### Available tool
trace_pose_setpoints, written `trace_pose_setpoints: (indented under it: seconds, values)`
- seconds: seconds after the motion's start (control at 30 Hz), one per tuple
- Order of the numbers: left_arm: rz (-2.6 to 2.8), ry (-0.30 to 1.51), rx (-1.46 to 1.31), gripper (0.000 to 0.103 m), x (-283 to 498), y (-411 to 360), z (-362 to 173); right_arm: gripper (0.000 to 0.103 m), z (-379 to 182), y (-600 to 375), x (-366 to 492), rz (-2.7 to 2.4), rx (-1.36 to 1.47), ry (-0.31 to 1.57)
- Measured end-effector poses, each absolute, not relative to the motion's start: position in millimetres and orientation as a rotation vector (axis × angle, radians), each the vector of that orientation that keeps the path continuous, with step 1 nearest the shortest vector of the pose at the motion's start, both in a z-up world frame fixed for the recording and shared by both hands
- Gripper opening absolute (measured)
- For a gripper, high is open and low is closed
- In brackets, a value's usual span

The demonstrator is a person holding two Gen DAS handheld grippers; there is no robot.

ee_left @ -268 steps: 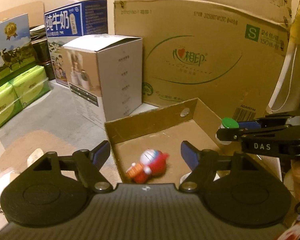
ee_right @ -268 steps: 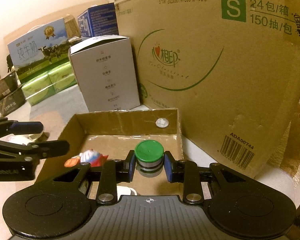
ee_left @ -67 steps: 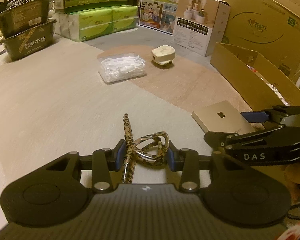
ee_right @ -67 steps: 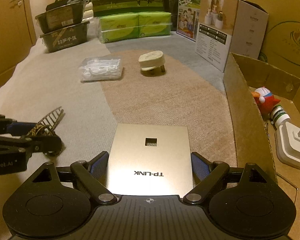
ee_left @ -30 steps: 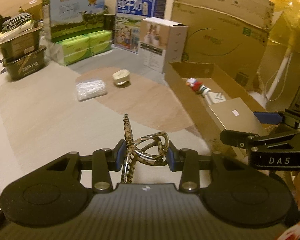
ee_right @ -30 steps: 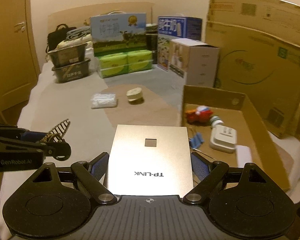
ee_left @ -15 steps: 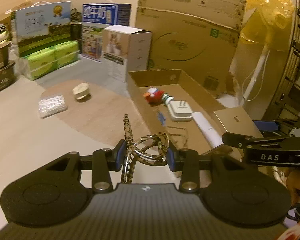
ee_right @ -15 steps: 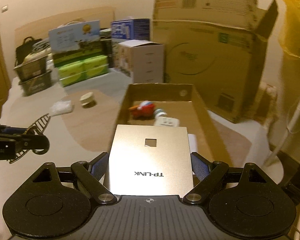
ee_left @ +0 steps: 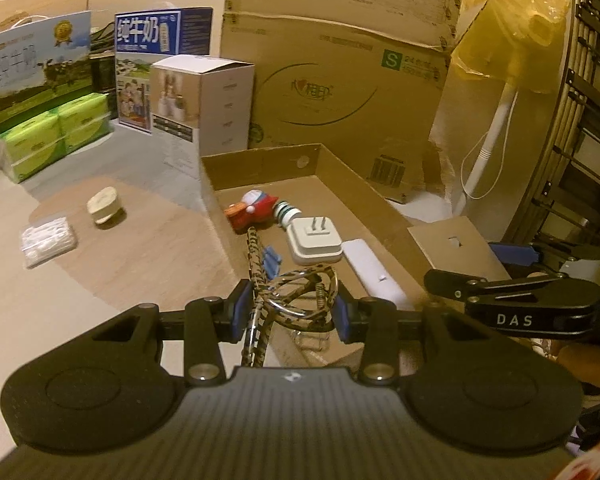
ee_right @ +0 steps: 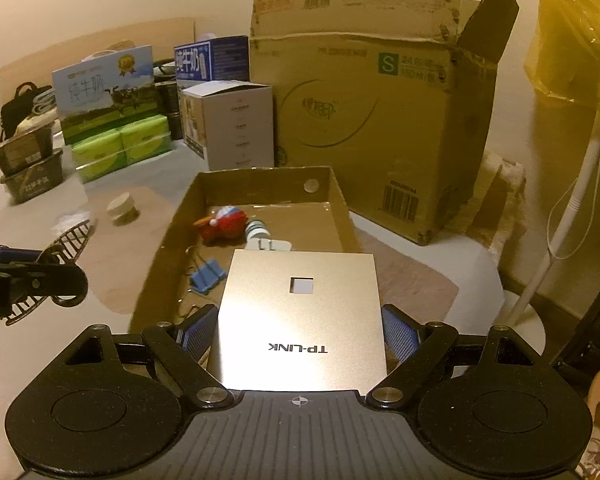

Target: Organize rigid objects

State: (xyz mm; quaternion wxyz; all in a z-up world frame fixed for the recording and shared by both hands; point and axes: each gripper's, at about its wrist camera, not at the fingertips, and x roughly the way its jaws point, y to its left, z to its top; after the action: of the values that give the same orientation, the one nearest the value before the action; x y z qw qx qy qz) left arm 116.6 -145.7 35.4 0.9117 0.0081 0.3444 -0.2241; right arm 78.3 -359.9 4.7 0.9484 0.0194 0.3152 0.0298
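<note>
In the left wrist view, the left gripper (ee_left: 288,312) had its jaws pinching a leopard-patterned metal hair clip (ee_left: 292,296), held above the near end of the shallow open cardboard tray (ee_left: 260,156). Inside the tray lay a red and white toy figure (ee_left: 252,210), a white plug adapter (ee_left: 314,240) and a blue binder clip (ee_left: 271,260). Released from this height, the hair clip could bounce off the adapter or catch the tray's near wall and land outside.

In the right wrist view, the right gripper (ee_right: 300,332) had its jaws pressed against the sides of a flat gold TP-LINK box (ee_right: 300,316), poised over the same tray. Its broad face might settle tilted on the adapter. The two grippers were near one another and could collide.

The tray sat on a grey and tan carpeted floor (ee_right: 120,248), with a large cardboard carton (ee_right: 372,120) and milk boxes (ee_right: 104,88) behind.
</note>
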Motion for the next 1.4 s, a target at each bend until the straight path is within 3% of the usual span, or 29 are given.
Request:
trace_pose_setpoints:
  seconds: [0.87,1.0,1.4]
  values:
    - [-0.531,0.769,0.042,0.037,172,-209,-7,0.086,-31,-392,129,0.089,0.022,0.662]
    - [-0.517,0.721,0.044,0.054,171,-207,-3,0.086,-32,-394,130,0.087,0.024,0.664]
    - [-0.394,0.722,-0.010,0.054,169,-159,3,0.086,-32,-385,130,0.102,0.045,0.667]
